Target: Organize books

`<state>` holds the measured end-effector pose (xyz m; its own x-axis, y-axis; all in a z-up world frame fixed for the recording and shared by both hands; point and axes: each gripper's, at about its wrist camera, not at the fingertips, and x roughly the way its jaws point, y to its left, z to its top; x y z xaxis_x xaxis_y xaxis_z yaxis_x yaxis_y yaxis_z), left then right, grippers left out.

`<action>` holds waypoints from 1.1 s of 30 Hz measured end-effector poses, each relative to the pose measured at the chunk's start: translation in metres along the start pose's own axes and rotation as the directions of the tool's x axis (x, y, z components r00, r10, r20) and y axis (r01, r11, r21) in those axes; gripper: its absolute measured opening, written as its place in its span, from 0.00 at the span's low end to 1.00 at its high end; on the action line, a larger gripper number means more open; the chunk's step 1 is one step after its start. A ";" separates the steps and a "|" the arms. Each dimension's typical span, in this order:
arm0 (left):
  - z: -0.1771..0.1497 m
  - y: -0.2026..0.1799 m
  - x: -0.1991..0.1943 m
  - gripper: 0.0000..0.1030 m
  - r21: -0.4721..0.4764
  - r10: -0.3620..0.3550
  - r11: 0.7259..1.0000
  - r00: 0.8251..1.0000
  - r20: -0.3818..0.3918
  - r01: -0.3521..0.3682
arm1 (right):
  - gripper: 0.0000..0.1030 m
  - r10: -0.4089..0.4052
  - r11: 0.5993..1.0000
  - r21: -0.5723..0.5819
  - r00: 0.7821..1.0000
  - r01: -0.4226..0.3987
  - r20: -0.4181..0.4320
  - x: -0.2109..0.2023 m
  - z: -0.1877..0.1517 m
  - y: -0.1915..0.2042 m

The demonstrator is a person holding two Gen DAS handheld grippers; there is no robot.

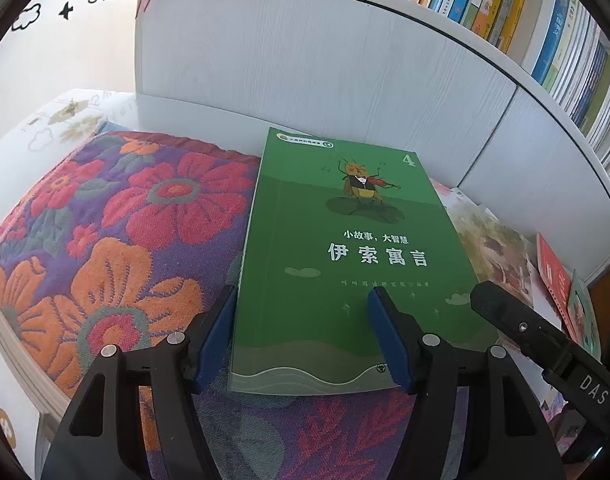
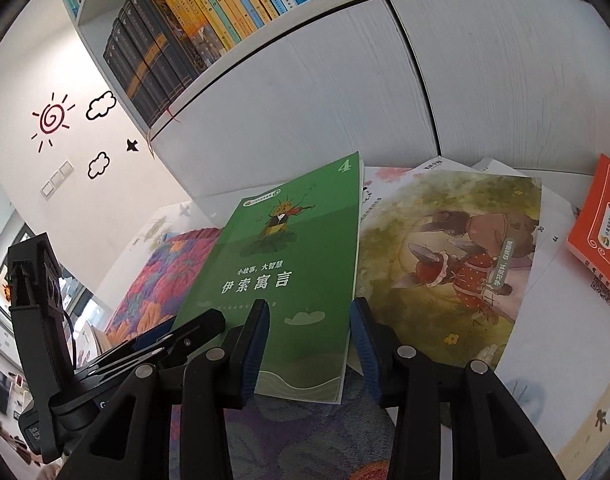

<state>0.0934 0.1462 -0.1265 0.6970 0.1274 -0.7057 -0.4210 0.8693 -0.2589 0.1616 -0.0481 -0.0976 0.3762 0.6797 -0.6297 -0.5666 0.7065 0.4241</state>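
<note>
Green book (image 1: 345,256) lies flat on the floral cloth (image 1: 105,232); left gripper (image 1: 301,340) and right gripper (image 2: 309,344) both part-open astride its near edge, apparently unclamped, so closing could buckle the cover.

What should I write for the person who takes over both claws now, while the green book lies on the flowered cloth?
Left claw: open, over the green book at its near left corner, holding nothing.
Right claw: open, at the book's near right edge, holding nothing.
The green book lies flat, cover up, on the flowered cloth. The rabbit picture book and the orange book lie loose to its right.
Done: no loose book lifted yet.
Left: probably grasp these books and tidy them.
</note>
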 end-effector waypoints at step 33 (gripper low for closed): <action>0.000 0.000 0.003 0.64 0.013 0.008 1.000 1.000 -0.005 -0.008 | 0.42 -0.005 1.000 -0.004 1.000 0.005 -0.001 0.000 0.000 0.002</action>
<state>0.0953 0.1469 -0.1283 0.6906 0.1323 -0.7110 -0.4191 0.8744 -0.2445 0.1606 -0.0462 -0.0968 0.3785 0.6762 -0.6321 -0.5677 0.7089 0.4185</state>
